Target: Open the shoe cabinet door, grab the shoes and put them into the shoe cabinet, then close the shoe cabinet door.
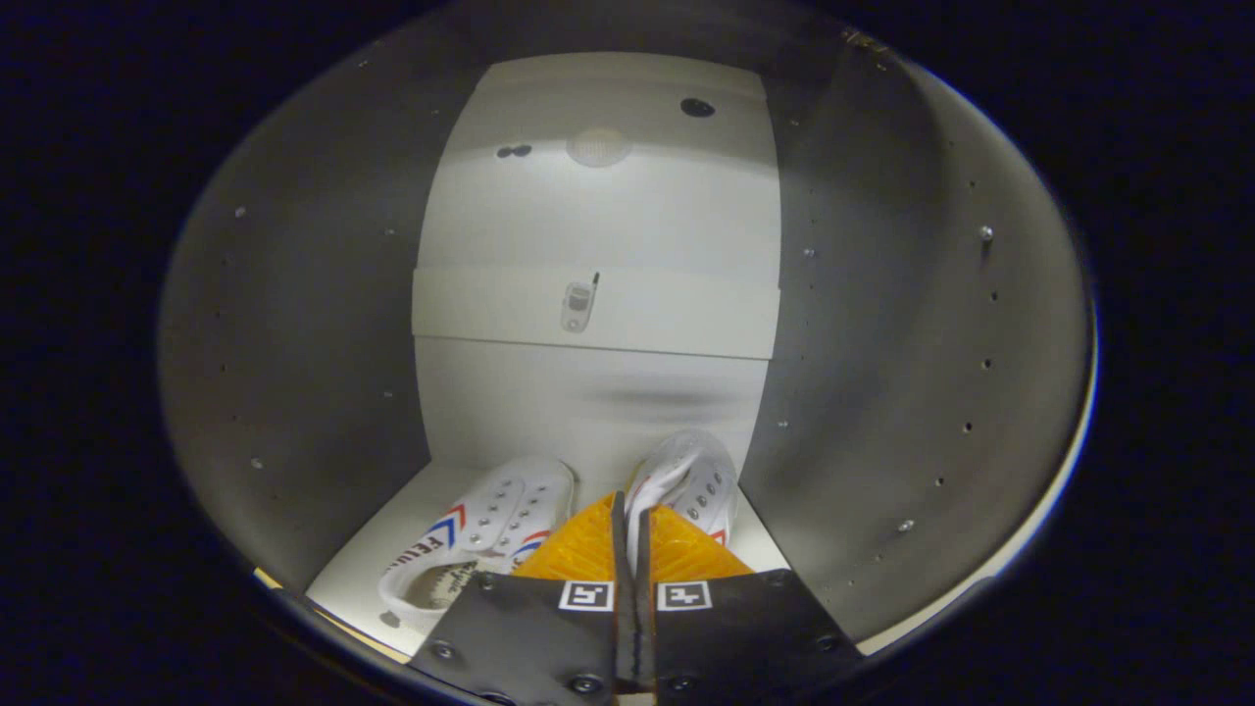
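Gripper (pixel 632 534) fingers stood nearly closed in the gripper view, clamped on the thin side wall of the right shoe (pixel 689 480), which ran up between them from its collar. That shoe sat toe-inward on the bottom shelf (pixel 368 564) of the shoe cabinet (pixel 294 324), close to the right wall and short of the back panel (pixel 598 216). Just beside it, ahead and to the left of the fingers, lay the left shoe (pixel 485 534), also white, with striped chevrons on its side, resting flat on the same shelf and apparently apart from its mate. A shelf rail (pixel 593 312) crossed the back panel higher up. Judging from this, the placing step was in hand and almost done: both shoes were inside, and the held one seemed to be down on the shelf, though whether its sole bore fully could not be told. The next move would call for parting the fingers to let the shoe go, drawing the tool straight back without dragging either shoe, and then swinging the door shut.
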